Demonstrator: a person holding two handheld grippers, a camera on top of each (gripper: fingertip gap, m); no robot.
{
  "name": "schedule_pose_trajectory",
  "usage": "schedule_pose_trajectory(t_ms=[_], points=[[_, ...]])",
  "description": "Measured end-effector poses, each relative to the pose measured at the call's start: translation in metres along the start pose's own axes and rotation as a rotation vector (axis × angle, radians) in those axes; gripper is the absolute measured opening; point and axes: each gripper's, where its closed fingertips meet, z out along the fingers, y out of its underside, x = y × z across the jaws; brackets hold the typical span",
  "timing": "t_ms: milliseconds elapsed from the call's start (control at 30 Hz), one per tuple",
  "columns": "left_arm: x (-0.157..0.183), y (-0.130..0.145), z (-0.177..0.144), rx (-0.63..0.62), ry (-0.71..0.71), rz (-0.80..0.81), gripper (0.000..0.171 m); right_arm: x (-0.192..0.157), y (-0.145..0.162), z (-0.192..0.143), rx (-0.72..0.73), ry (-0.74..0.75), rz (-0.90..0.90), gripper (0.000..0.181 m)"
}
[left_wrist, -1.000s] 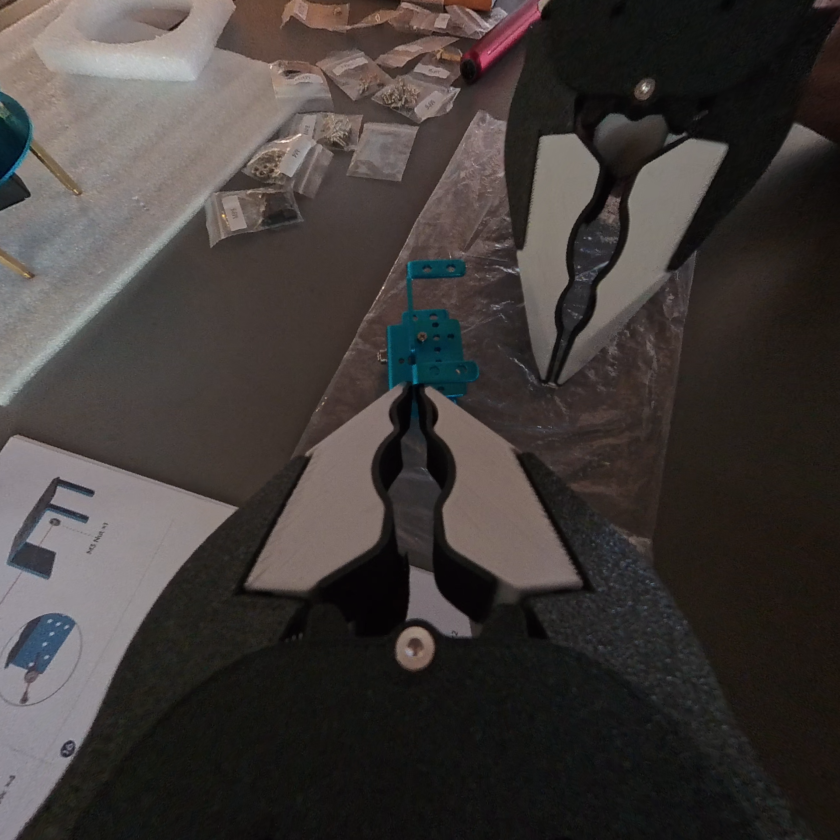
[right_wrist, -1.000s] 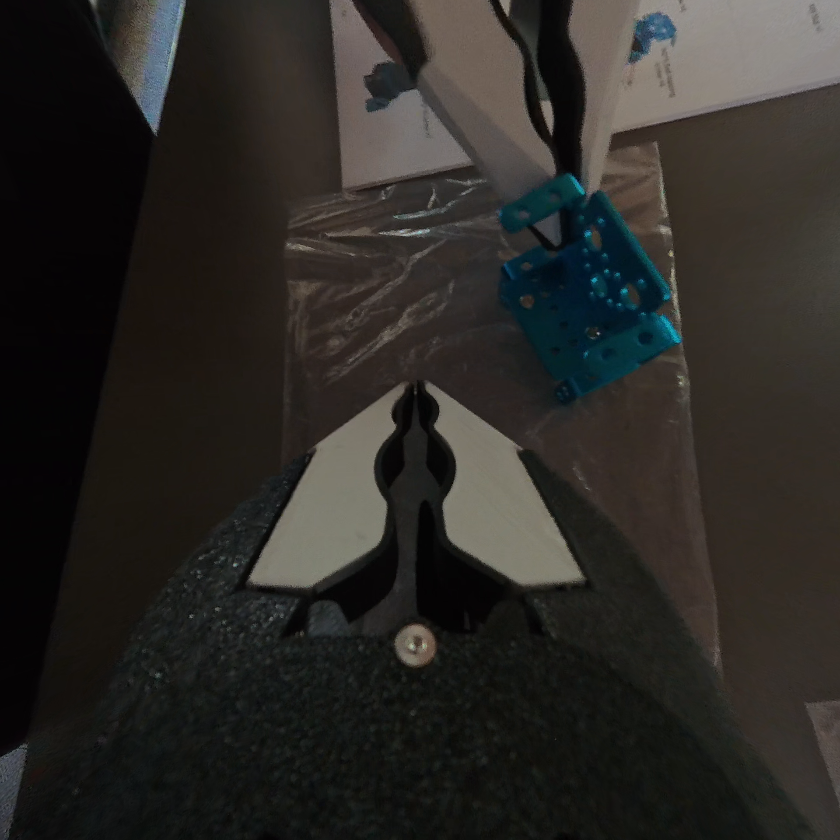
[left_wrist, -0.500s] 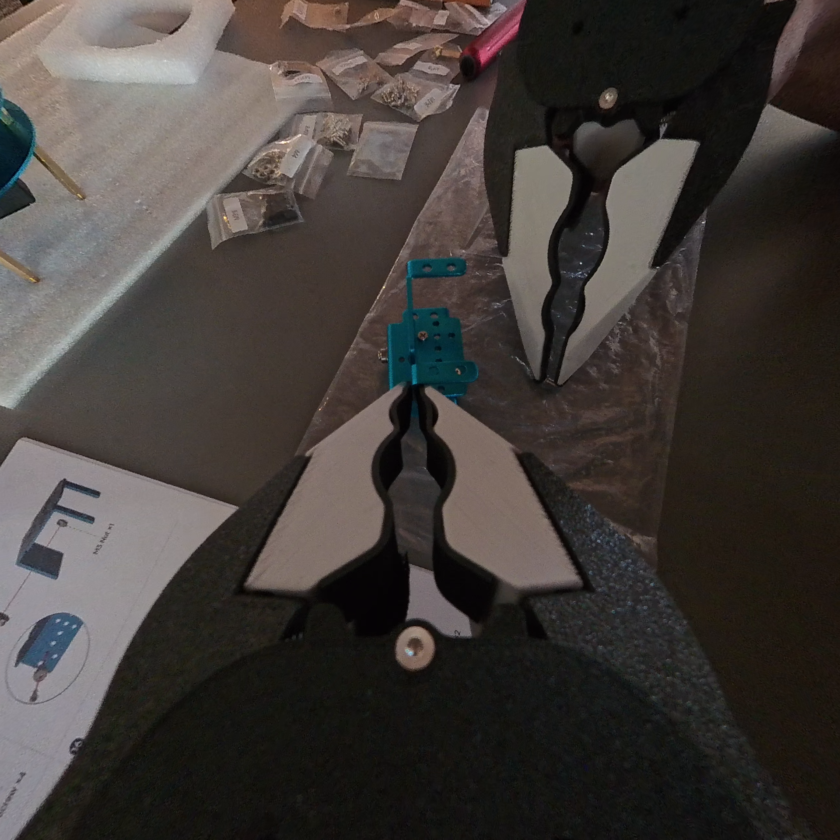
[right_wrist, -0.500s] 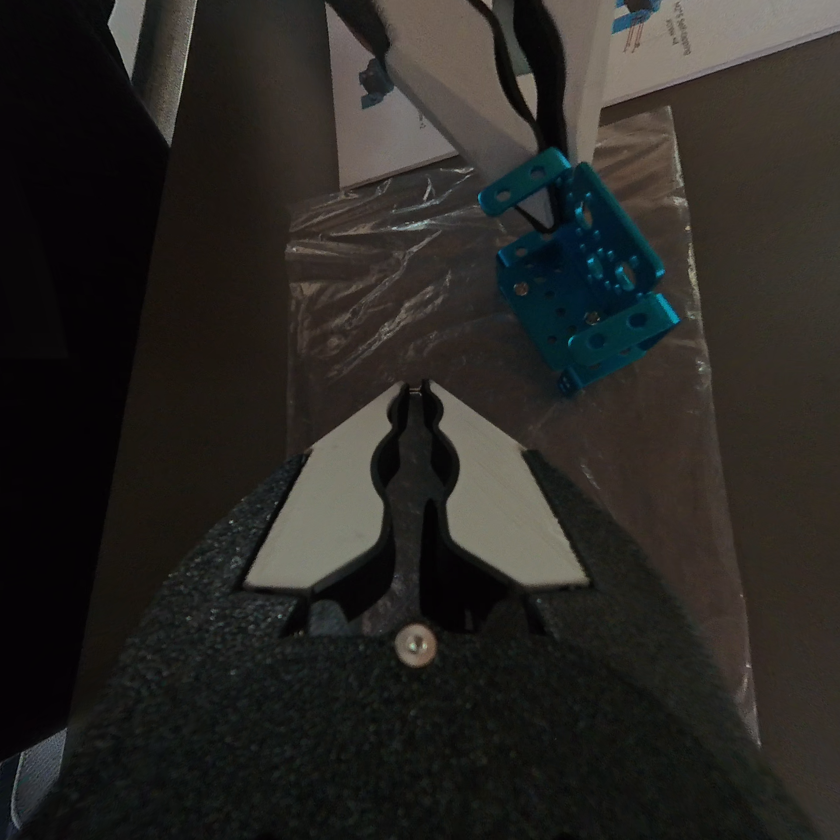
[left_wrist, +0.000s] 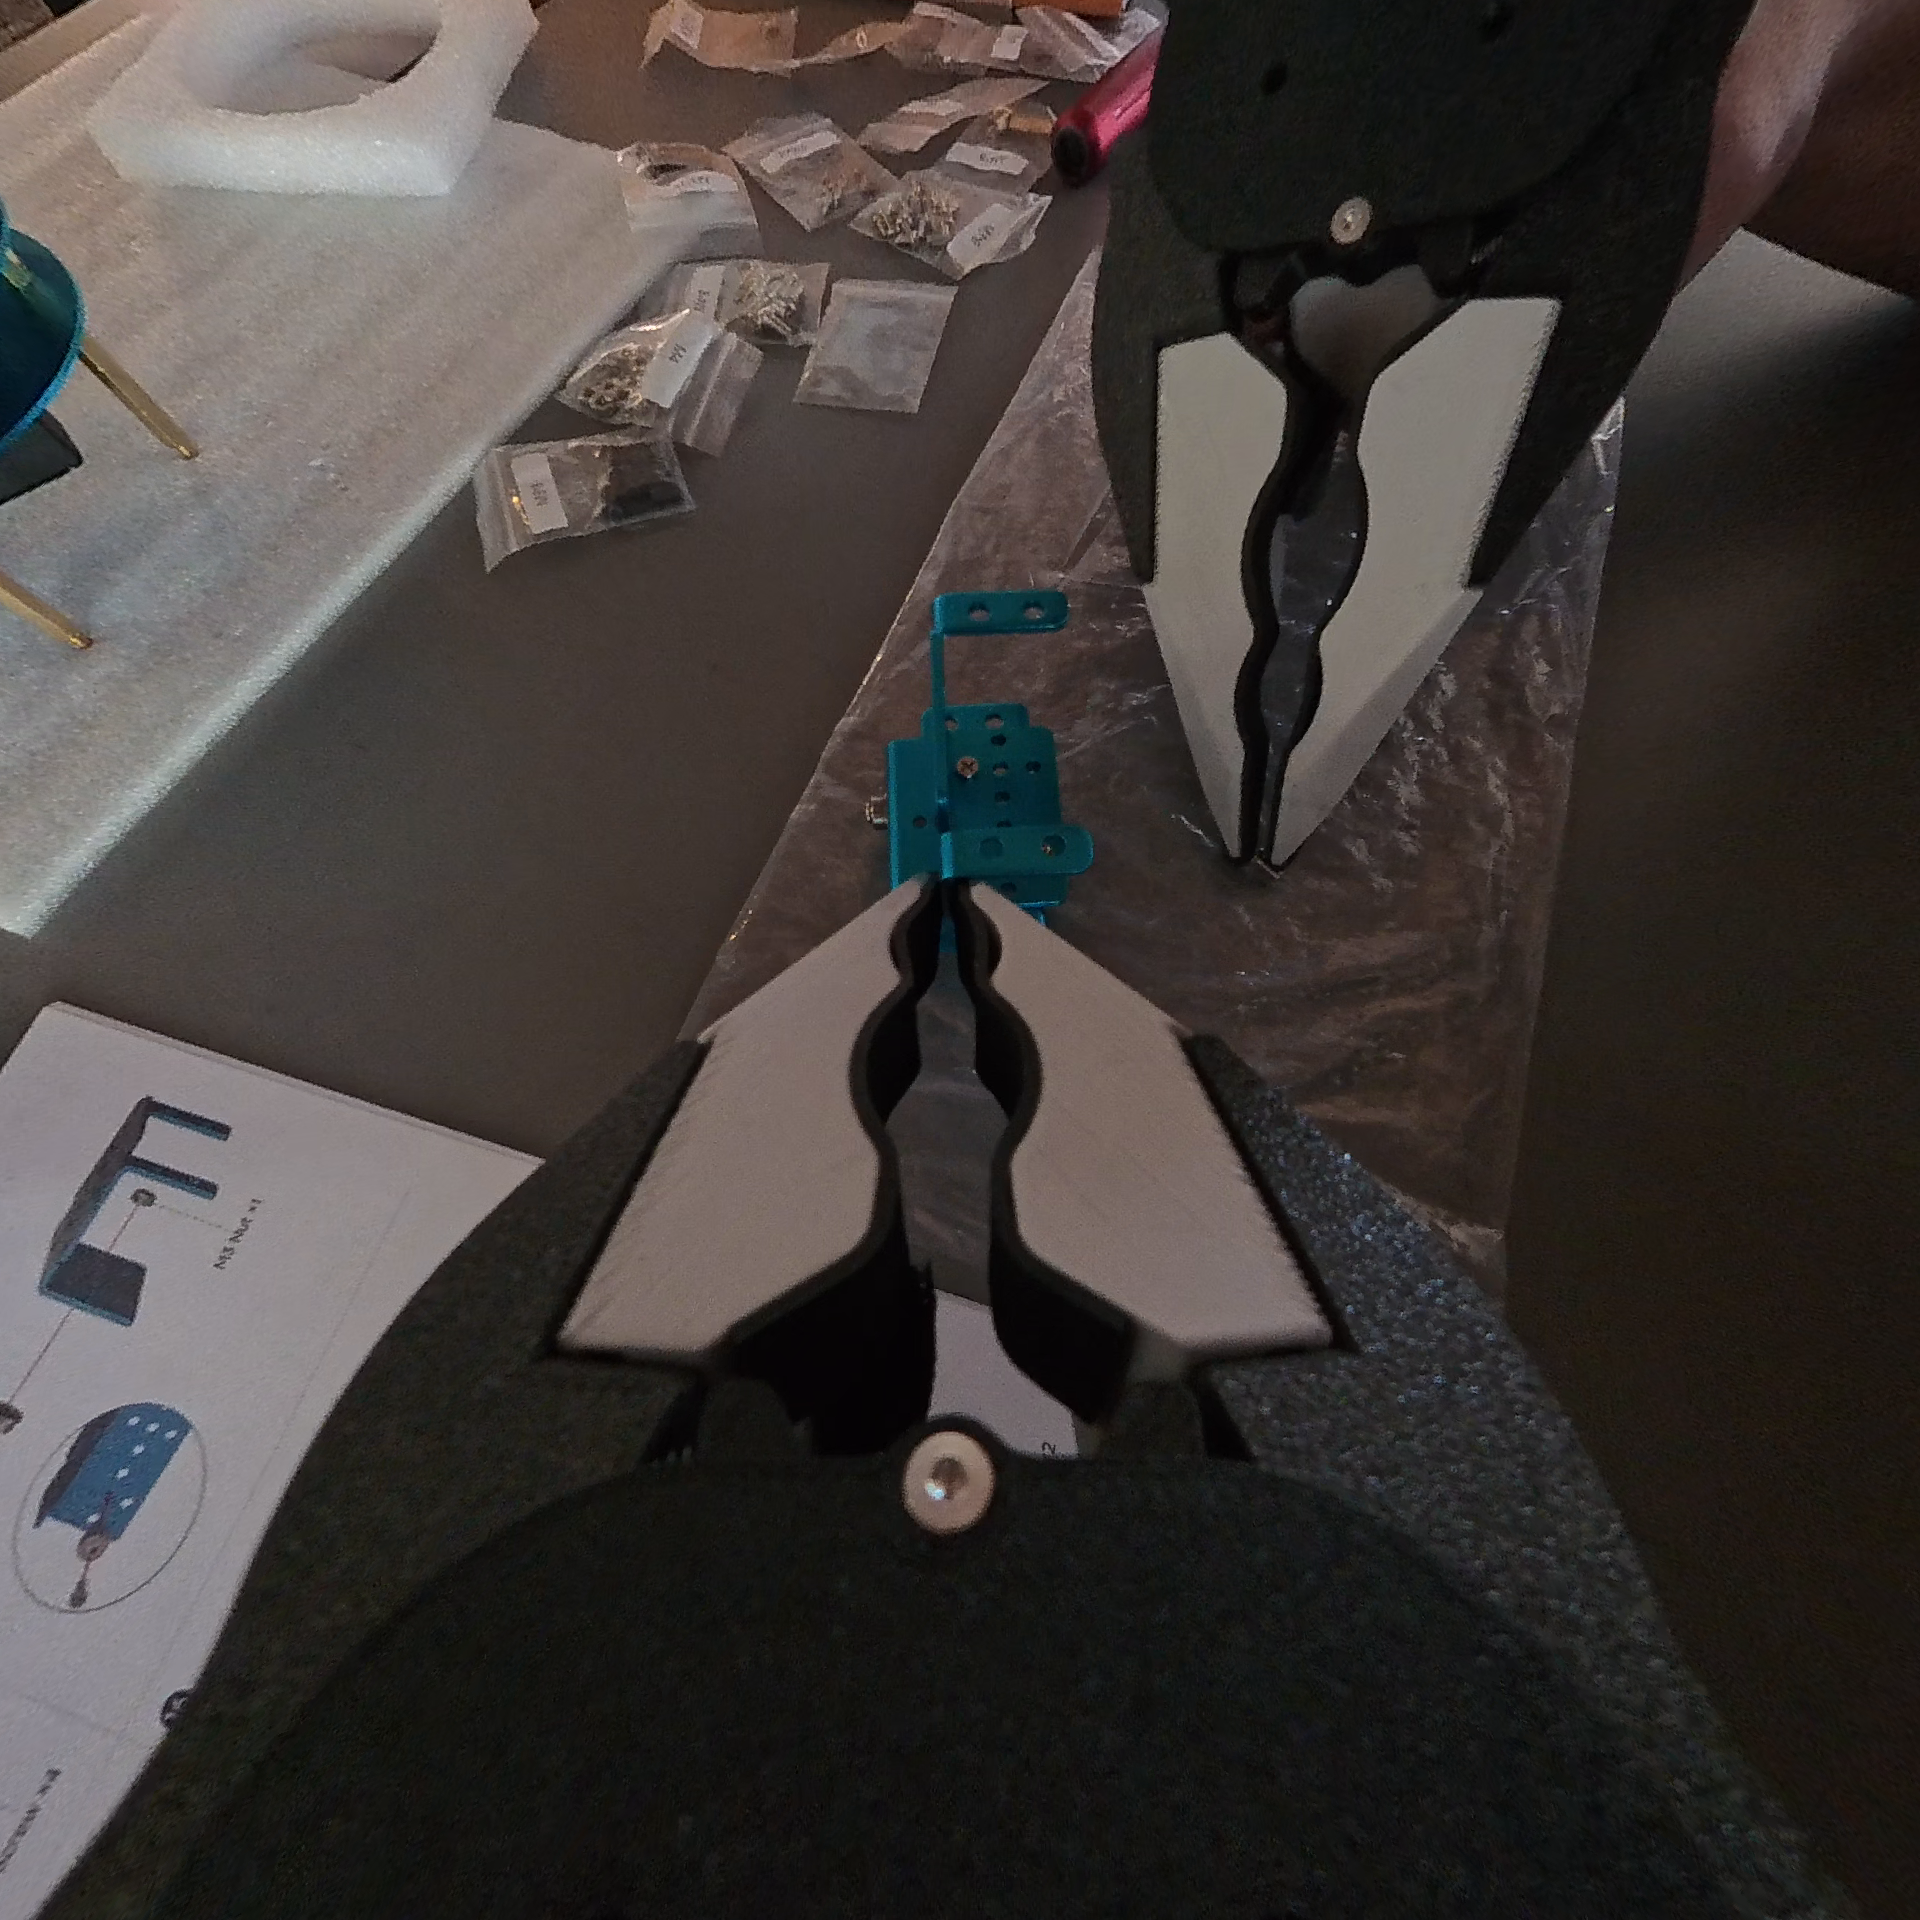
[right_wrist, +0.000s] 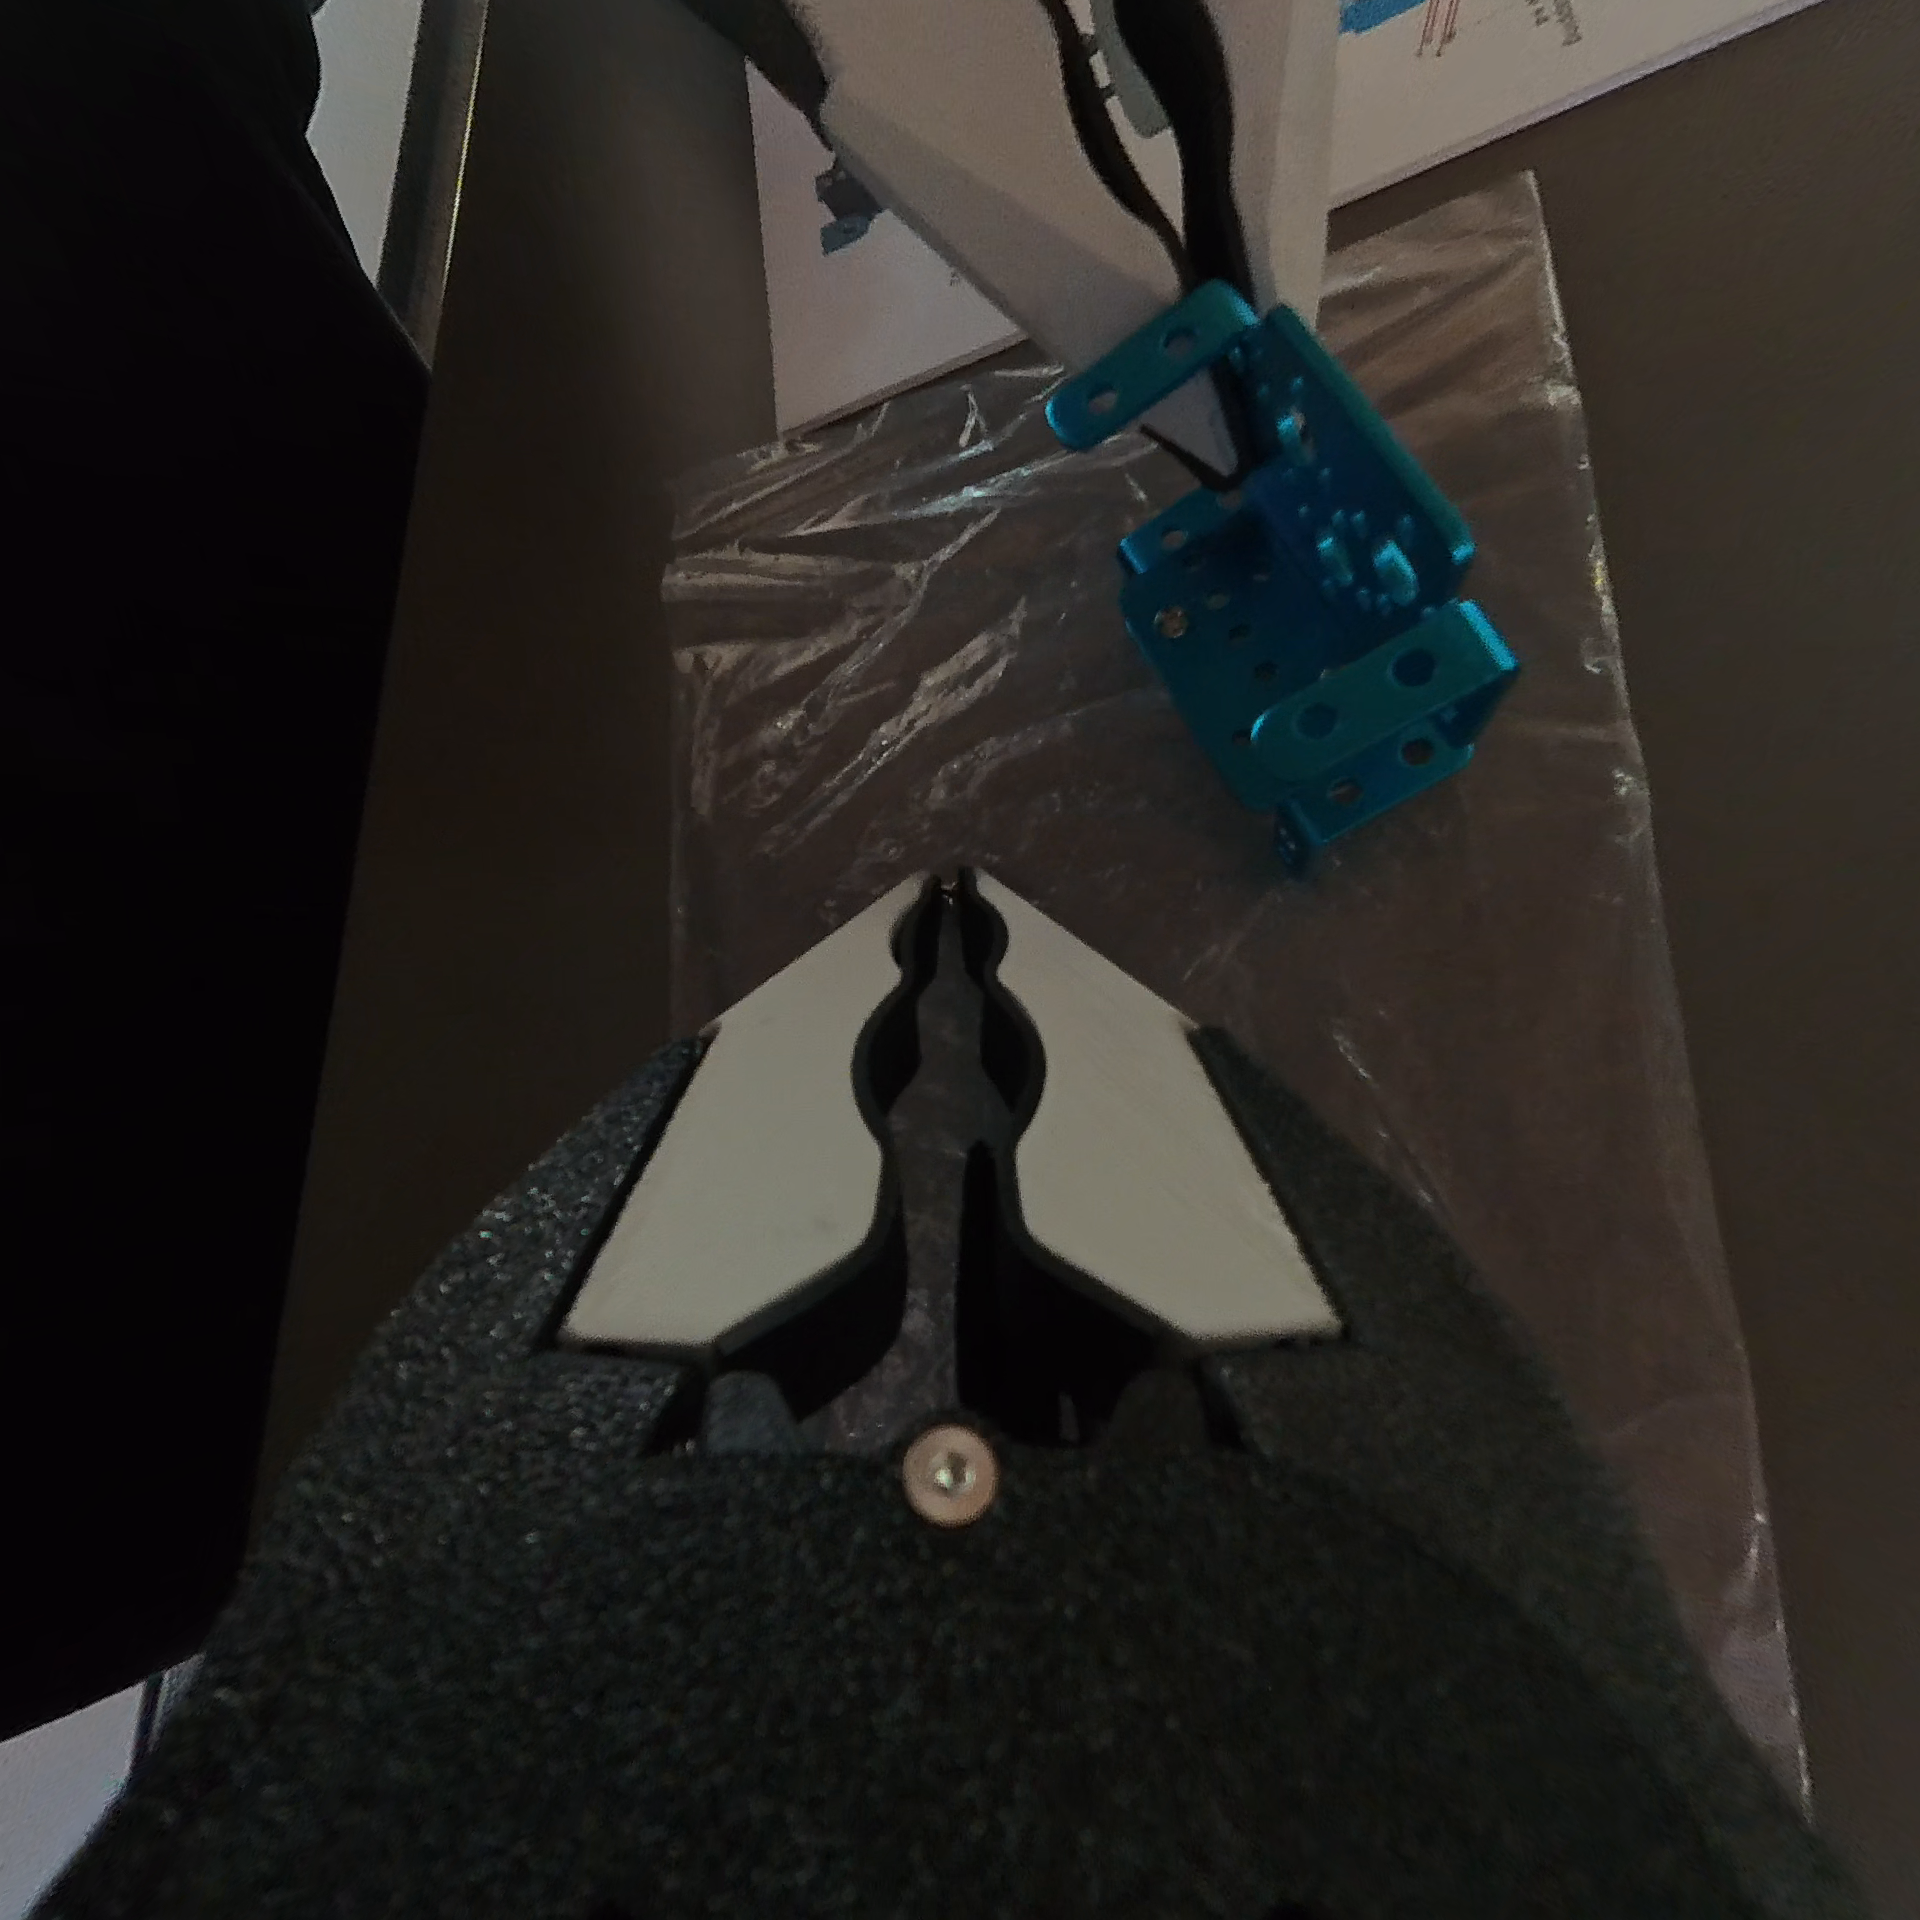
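Blue perforated metal bracket assembly (left_wrist: 982, 800) on a clear plastic sheet (left_wrist: 1351, 966), pinched at its near edge by the left gripper (left_wrist: 943, 889). Right gripper (right_wrist: 956, 883) just beside it, tips clenched on a tiny metal piece (right_wrist: 952, 884), kind unclear. Instruction sheet (left_wrist: 156, 1247) and small parts bags (left_wrist: 727, 343) lie nearby.

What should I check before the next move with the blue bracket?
1. Left gripper shut on bracket: ok.
2. Bracket lifted off plastic sheet: cannot tell.
3. Right gripper shut: ok.
4. Right gripper holding anything (tiny glint at its tips): cannot tell.
5. Right gripper clear of bracket: ok.
6. Manual in view: ok.
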Motion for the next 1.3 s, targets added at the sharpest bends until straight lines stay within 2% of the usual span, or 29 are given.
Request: schedule_pose_trajectory(t_ms=[300, 400, 567, 700, 867, 1300], points=[[-0.001, -0.001, 0.0, 0.007, 0.003, -0.014, 0.002, 0.005, -0.001, -0.004, -0.001, 0.07, -0.057, 0.0], [-0.002, -0.003, -0.001, 0.028, 0.011, -0.04, 0.001, 0.003, -0.014, -0.011, 0.064, 0.121, -0.138, 0.0], [-0.004, -0.003, -0.001, 0.033, 0.051, -0.123, 0.001, 0.012, -0.046, -0.035, 0.186, 0.42, -0.387, 0.0], [-0.005, -0.003, -0.002, 0.039, 0.062, -0.157, 0.001, 0.033, -0.05, -0.046, 0.186, 0.678, -0.51, 0.0], [-0.005, -0.003, -0.002, 0.042, 0.07, -0.175, 0.001, 0.042, -0.054, -0.046, 0.146, 0.831, -0.603, 0.0], [-0.005, -0.003, -0.001, 0.038, 0.054, -0.145, 0.001, 0.046, -0.046, -0.034, 0.04, 0.837, -0.653, 0.0]])
